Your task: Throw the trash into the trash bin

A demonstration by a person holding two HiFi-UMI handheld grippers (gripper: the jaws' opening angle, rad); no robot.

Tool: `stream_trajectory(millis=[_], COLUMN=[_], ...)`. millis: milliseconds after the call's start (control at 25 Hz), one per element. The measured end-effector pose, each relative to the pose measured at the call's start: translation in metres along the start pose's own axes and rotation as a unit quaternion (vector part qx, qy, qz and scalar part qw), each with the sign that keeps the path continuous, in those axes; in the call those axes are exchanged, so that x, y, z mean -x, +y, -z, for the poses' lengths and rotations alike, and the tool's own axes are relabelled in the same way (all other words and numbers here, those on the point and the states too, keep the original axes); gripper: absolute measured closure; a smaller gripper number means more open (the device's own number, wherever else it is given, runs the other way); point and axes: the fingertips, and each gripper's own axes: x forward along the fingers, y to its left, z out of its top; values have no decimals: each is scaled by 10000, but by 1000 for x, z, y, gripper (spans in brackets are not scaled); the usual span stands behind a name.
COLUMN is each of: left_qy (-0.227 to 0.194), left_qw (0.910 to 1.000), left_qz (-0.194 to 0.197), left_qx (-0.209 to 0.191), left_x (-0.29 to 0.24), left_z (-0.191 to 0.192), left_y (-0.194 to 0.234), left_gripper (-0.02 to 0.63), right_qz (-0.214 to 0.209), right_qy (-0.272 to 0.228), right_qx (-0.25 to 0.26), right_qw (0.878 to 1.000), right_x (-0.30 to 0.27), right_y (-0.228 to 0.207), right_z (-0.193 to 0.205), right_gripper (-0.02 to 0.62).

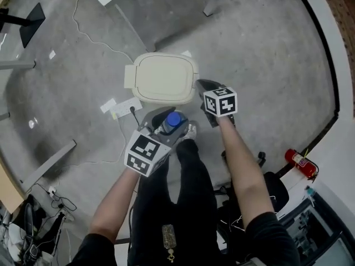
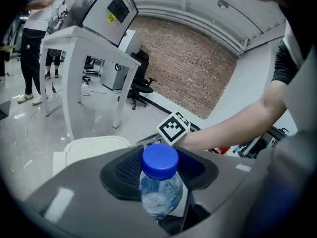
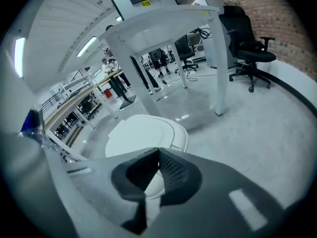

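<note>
Left tongs point(image 2: 161, 166): clamped on the water bottle point(image 2: 158, 192), one pad pressing each side of its body below the blue cap point(image 2: 160, 158).
Right tongs point(image 3: 158, 152): tips together, nothing between them.
Bottle axis: close to upright, cap on top. From my head view I looked almost straight down onto the cap.
Trash bin point(image 1: 165, 77): on the floor in front of my feet, its cream lid lying flat and shut.
Bin from left tongs: at 12 o'clock in my head view, near but not touching, with the bottle off the bin's near edge and not over the lid.
Bin from right tongs: at about 9 o'clock, the tips just beside the bin's right rim. I could not tell whether they touched it.
Nearer hand: the right, by my reckoning.
What the move turned on: with the lid shut, the bottle had no way in. I judged the empty right tongs best placed to raise the lid first.
</note>
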Motion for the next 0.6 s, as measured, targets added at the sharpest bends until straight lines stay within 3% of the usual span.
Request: stream_trajectory(millis=[240, 600], left_qy=[131, 182], left_qw=[9997, 9991], left_qz=[-126, -283], left_qx=[191, 264], left_x=[-29, -45], left_z=[20, 21], left_y=[2, -11], left_gripper=[402, 402], right_qz=[-195, -492], right_qy=[196, 96], right_qx=[38, 12], right_qw=[9996, 9987], right_x=[-34, -30], right_y=[-25, -19], right_z=[16, 15], right_gripper=[592, 592])
